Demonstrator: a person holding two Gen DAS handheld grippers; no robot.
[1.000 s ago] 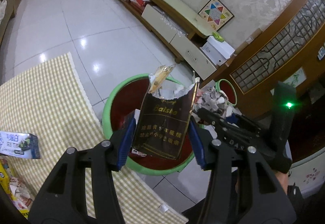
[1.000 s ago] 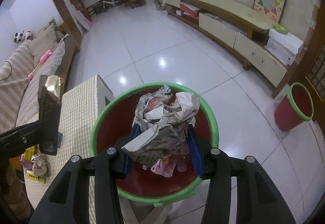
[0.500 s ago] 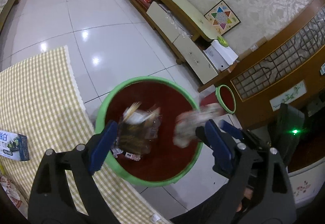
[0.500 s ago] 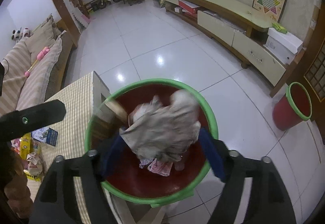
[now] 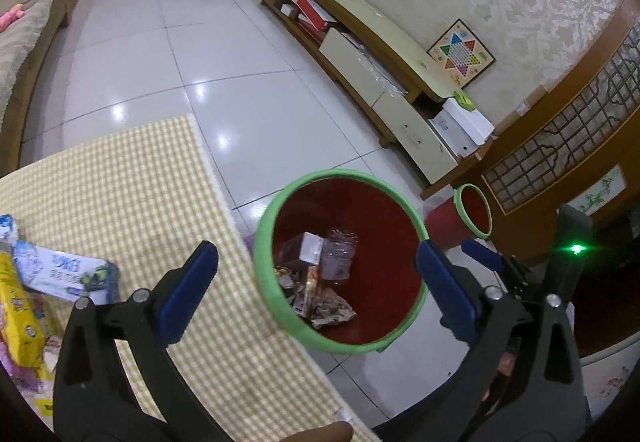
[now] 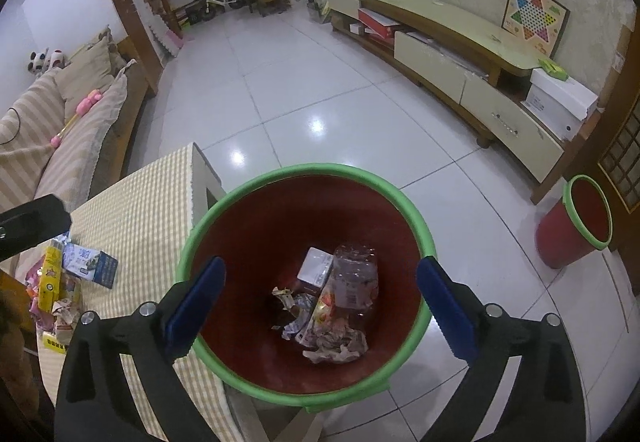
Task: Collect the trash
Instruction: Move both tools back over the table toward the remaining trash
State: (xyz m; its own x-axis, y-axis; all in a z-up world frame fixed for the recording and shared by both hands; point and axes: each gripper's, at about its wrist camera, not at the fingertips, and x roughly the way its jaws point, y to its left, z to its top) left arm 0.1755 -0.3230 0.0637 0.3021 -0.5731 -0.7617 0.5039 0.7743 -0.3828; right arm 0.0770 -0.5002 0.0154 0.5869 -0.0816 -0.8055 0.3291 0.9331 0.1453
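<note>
Landmark: the big red bin (image 6: pixel 416 209) with the green rim, standing on the floor tight against the counter (image 5: pixel 120 177) edge. I judge it sits there so I only have to carry trash off the checked cloth and let go over the rim.

Second, smaller red bin (image 6: pixel 576 230), same green rim, well apart from the big bin, near the wooden screen. So two bins, only the big one in use as far as I can see.

My right tool (image 6: pixel 320 306) hangs straight above the big bin's mouth, jaws just opened wide, nothing between the pads. My left tool (image 5: pixel 316 282) is over the near rim of the same bin, partly over the counter, jaws also just opened wide, empty too. Two tools, both empty.

Trash inside the big bin, on its bottom: clear crushed plastic bottle (image 6: pixel 356 282), one; white-topped small box (image 6: pixel 316 270), one; crumpled paper wad (image 6: pixel 336 346), one; a few loose wrappers around them, too jumbled to count.

Trash left to collect: a pile on the counter, away from the big bin at the far side. A blue-white carton (image 5: pixel 68 274), one; a yellow pack (image 5: pixel 16 314), one; crumpled bits under them, count unclear. Next I'd go back for those.
</note>
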